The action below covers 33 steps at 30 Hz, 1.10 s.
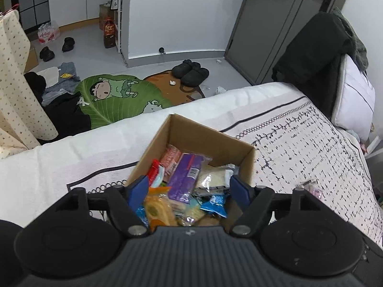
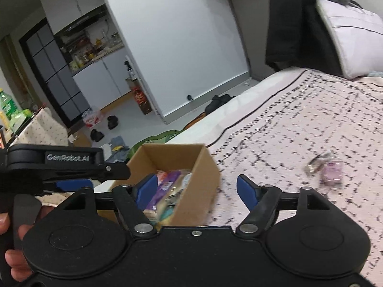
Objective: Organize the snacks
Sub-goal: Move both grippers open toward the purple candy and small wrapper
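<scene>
A cardboard box [image 1: 203, 134] stands on the patterned bedspread [image 1: 299, 148], filled with several snack packets. Among them are a purple packet [image 1: 184, 179], a blue one [image 1: 215, 203] and an orange biscuit pack [image 1: 158, 210]. My left gripper [image 1: 189, 187] hovers open over the box's near end, with nothing pressed between its blue fingers. My right gripper [image 2: 196, 185] is open too, just above the box's [image 2: 198, 191] right wall, and holds nothing. A loose clear-and-pink snack packet [image 2: 328, 169] lies on the bedspread to the right of the box [image 1: 308, 186]. The left gripper's body [image 2: 71, 160] shows at the left of the right wrist view.
A pillow [image 1: 354, 100] and dark clothes [image 1: 311, 55] sit at the bed's head, on the right. Beyond the bed's far edge is the floor with a green cartoon rug [image 1: 115, 95], black slippers [image 1: 191, 71] and scattered clothing. A person's hand [image 2: 9, 239] grips the right gripper's handle.
</scene>
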Available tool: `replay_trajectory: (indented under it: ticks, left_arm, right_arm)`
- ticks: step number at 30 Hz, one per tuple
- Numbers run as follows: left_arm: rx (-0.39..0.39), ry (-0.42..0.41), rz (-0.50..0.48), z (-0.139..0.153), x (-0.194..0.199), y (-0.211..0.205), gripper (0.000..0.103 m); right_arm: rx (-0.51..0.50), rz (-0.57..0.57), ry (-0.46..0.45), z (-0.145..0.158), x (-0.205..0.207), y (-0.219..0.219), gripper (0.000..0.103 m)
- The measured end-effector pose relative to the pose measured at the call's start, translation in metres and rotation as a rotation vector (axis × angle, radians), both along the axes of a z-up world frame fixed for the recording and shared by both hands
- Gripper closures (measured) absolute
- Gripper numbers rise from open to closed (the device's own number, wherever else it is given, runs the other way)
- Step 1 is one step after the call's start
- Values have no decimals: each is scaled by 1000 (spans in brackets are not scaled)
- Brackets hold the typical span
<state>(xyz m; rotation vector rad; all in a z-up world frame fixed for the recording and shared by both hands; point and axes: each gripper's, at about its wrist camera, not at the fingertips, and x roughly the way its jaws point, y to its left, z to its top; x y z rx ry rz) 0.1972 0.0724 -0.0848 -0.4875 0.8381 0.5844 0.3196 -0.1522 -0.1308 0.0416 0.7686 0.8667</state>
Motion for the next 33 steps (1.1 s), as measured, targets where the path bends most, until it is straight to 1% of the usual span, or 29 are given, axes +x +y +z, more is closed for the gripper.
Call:
replay_trajectory:
  ticks: [2, 10, 20, 30, 33]
  left_arm:
    - [4, -1, -9, 0, 2, -5, 26]
    - [6, -7, -59, 0, 21, -29, 26]
    - [-7, -18, -134, -7, 51, -55, 26]
    - [-67, -29, -198, -20, 83, -69, 26]
    - [-85, -34, -215, -25, 93, -73, 26]
  right_arm:
    - [0, -26, 5, -1, 6, -7, 28]
    - [-7, -112, 23, -7, 25, -33, 27]
    - [-20, -186, 34, -15, 46, -62, 27]
    - [-38, -257, 54, -28, 67, -87, 27]
    - [-43, -279, 70, -34, 75, -91, 30]
